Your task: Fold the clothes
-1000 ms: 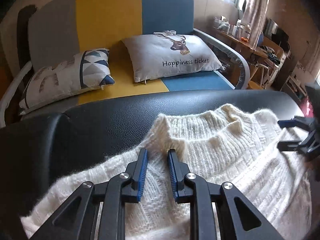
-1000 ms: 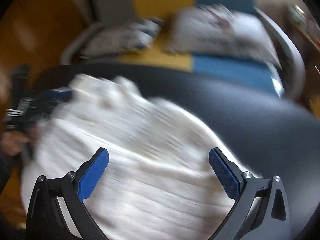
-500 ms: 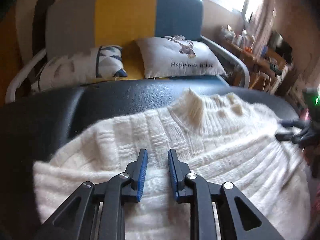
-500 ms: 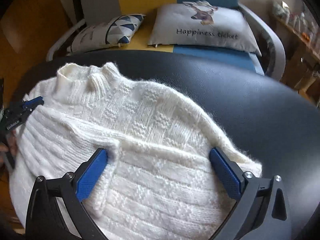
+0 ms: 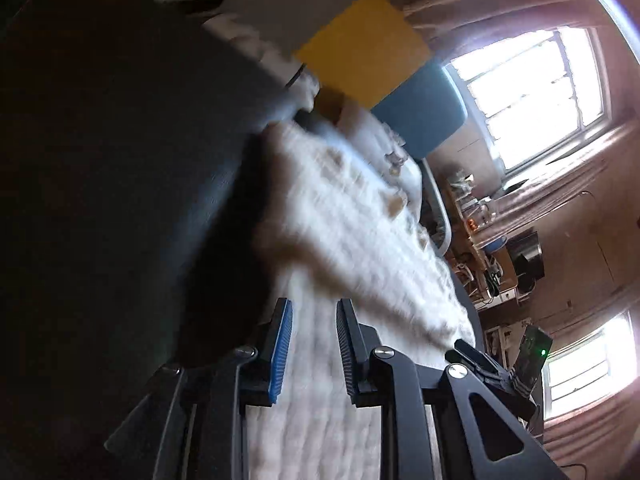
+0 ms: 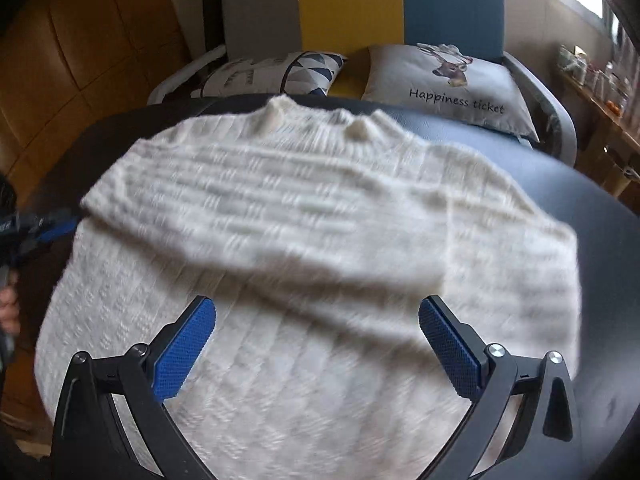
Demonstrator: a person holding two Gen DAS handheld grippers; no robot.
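One cream knitted sweater (image 6: 304, 264) is lying spread across a black padded desk (image 6: 600, 248), its collar pointing toward twelve o'clock in the right wrist view and a band of knit already lying crosswise over the body (likely a sleeve, though blur is hiding its edge). The fold appears to be only starting. The right tongs (image 6: 316, 340) are hovering over the lower body, gaping wide with nothing between them. The left tongs (image 5: 314, 344) are standing narrowly parted over the sweater's edge at nine o'clock; whether knit is caught between them I cannot tell. Next, an edge probably needs gripping and carrying across. Beyond the desk, one sofa (image 6: 352, 0) is holding two cushions: one patterned cushion (image 6: 280, 72), one lettered cushion (image 6: 452, 80).
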